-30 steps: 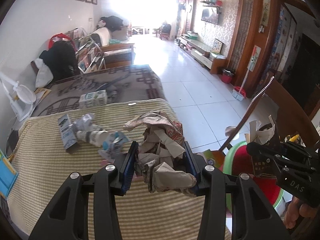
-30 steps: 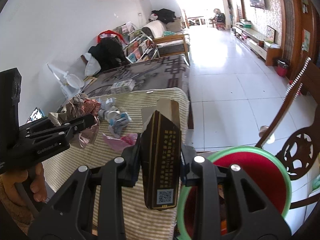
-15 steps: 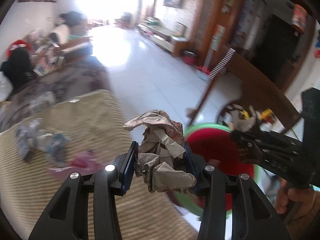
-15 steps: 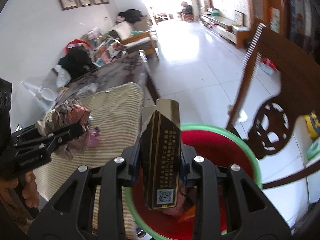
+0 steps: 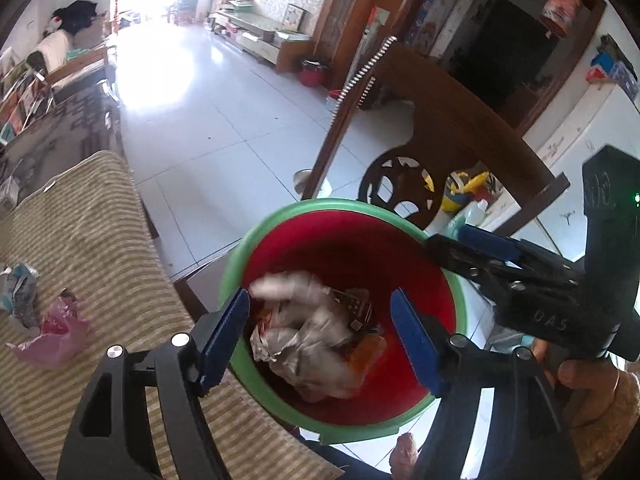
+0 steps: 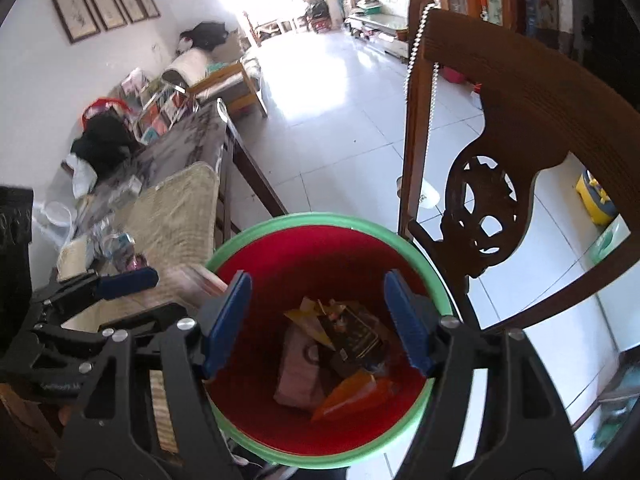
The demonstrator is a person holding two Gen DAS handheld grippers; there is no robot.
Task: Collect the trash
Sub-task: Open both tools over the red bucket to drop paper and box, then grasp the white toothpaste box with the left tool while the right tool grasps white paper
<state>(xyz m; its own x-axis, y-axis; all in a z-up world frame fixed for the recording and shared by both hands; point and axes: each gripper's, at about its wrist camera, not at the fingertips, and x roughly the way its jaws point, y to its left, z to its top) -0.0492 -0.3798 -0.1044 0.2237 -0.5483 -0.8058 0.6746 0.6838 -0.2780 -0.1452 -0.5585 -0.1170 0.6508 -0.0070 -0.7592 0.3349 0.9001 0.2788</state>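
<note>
A red bin with a green rim stands beside the striped table. My left gripper is open right above it, and the crumpled paper wad is blurred inside the bin below the jaws. My right gripper is open above the bin too; the dark box lies in the bin on other wrappers. The right gripper also shows in the left wrist view, the left gripper in the right wrist view. A pink wrapper and a crumpled blue-white wrapper lie on the table.
A dark wooden chair stands just behind and right of the bin. The striped tablecloth runs to the left, with a longer patterned table behind it. White tiled floor stretches beyond.
Both grippers swung from the table to above the bin and opened. The paper wad left the left gripper and the dark box left the right gripper; both now lie in the bin.
</note>
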